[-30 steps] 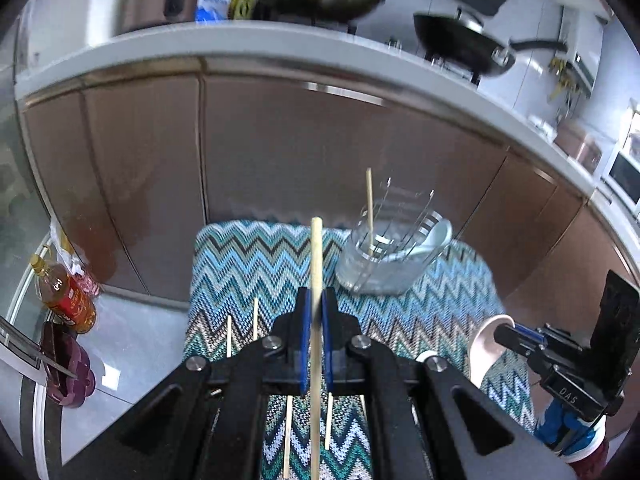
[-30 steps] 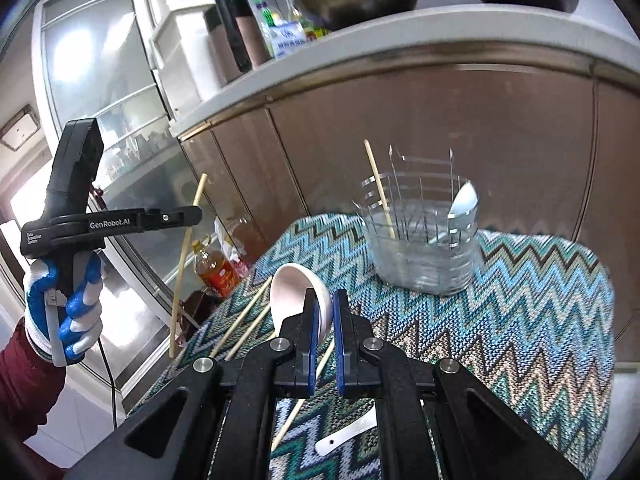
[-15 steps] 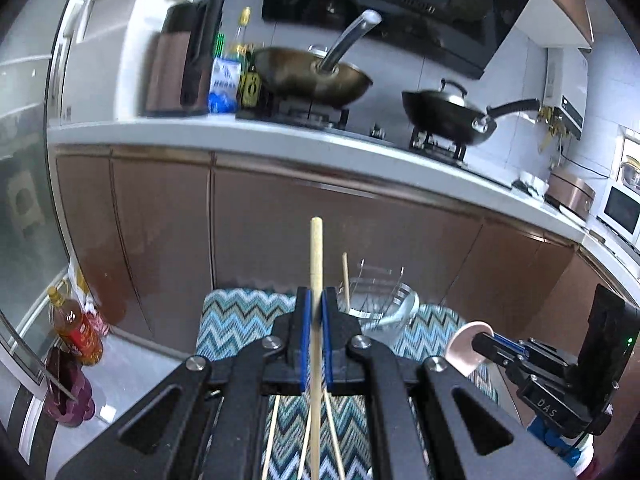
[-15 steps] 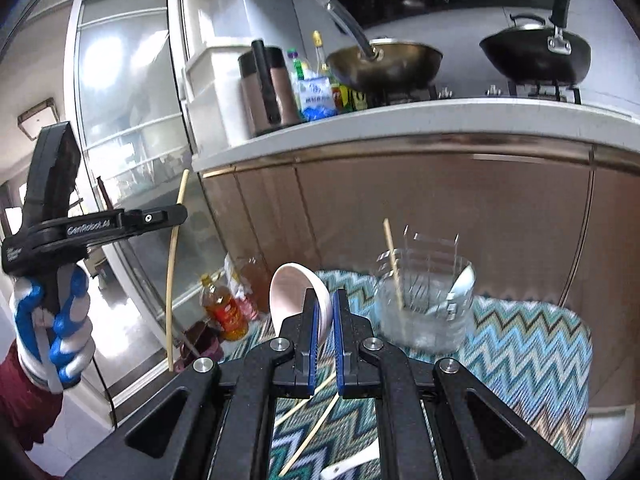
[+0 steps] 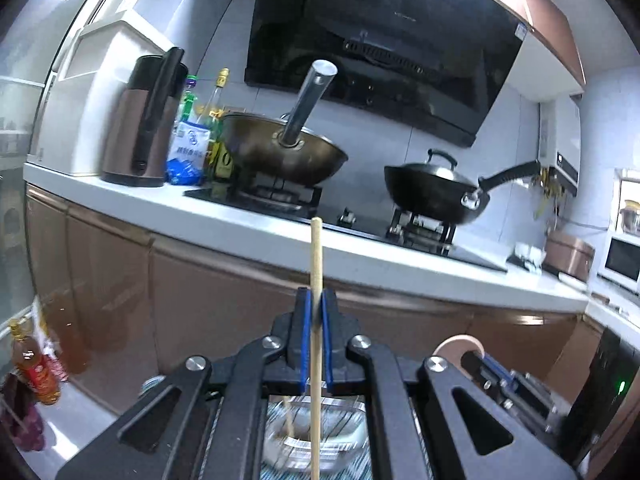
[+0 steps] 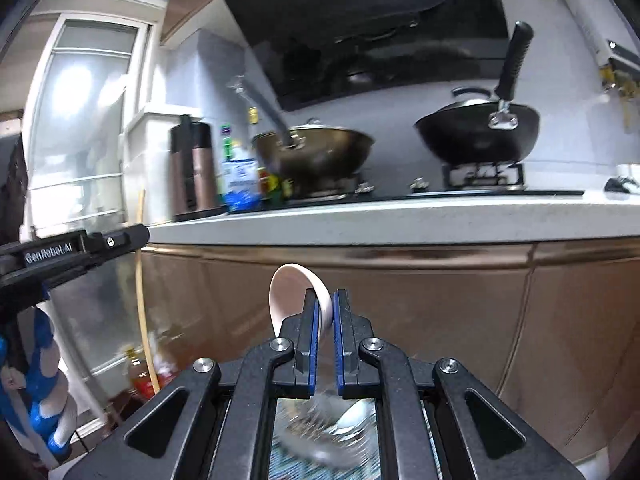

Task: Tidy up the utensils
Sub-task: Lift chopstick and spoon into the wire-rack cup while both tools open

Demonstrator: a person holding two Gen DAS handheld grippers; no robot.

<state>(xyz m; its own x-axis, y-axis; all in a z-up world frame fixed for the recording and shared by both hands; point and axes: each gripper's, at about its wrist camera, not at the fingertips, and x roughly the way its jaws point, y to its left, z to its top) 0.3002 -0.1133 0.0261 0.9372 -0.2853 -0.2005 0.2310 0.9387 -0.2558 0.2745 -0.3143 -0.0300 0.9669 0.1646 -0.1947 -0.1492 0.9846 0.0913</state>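
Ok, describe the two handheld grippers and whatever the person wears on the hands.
Both the left gripper and the right gripper are black, with angular linkage arms, silver pivot bolts and blue-padded fingers. The left one's side, seen from the right wrist view, carries white "GenRobot.AI" lettering. The hand holding it wears a blue and white glove.

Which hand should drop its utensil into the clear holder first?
Left, probably. Its tongs pinch the chopstick upright, directly over the clear holder, ready to lower. The right tongs clamp the pink spoon, bowl up; the holder looks equally near.
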